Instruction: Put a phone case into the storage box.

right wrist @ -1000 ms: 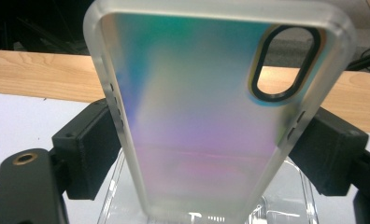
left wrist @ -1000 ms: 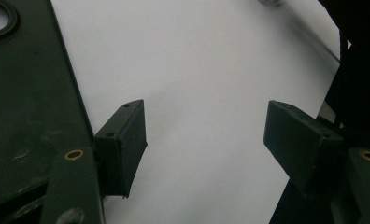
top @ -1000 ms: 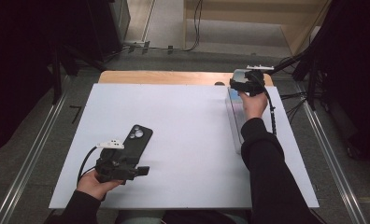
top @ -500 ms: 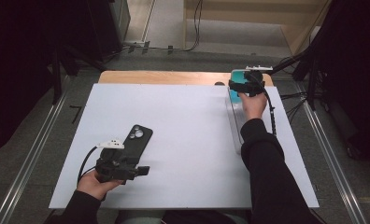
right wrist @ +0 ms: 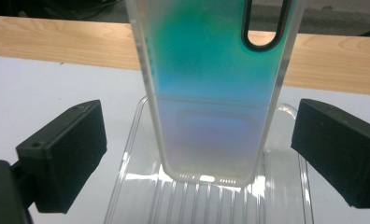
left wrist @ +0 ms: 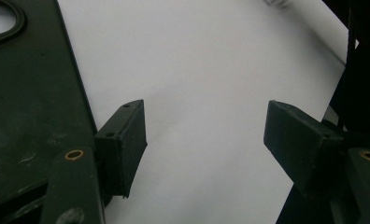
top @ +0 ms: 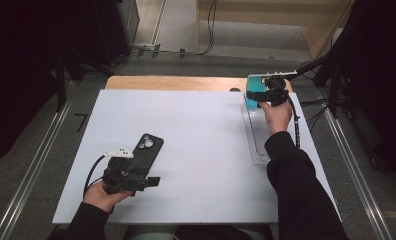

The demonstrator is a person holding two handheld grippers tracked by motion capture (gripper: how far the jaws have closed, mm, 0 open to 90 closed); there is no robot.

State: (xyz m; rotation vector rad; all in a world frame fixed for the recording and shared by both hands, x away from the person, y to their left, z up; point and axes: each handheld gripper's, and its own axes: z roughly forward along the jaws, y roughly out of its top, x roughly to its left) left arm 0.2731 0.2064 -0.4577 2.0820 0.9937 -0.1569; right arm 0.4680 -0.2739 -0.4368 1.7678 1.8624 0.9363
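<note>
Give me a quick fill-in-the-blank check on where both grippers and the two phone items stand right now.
1. The right gripper has its jaws ____ on either side of the teal phone case.
2. The case's lower end sits in a clear plastic ____.
3. The black phone lies flat on the white ____.
4. The left gripper jaws are ____, nothing between them.

Missing words: open; tray; table; open

One black phone (top: 145,154), lying near-left on worktop (top: 196,130). One teal-tinted translucent phone case (right wrist: 211,84), far right. One clear ribbed tray (top: 258,142), right side. Two grippers: left gripper (left wrist: 204,144) near-left, right gripper (right wrist: 197,154) far-right. Two hands, one per gripper. One white sheet over one wooden worktop. Two cables, one trailing from each gripper.
</note>
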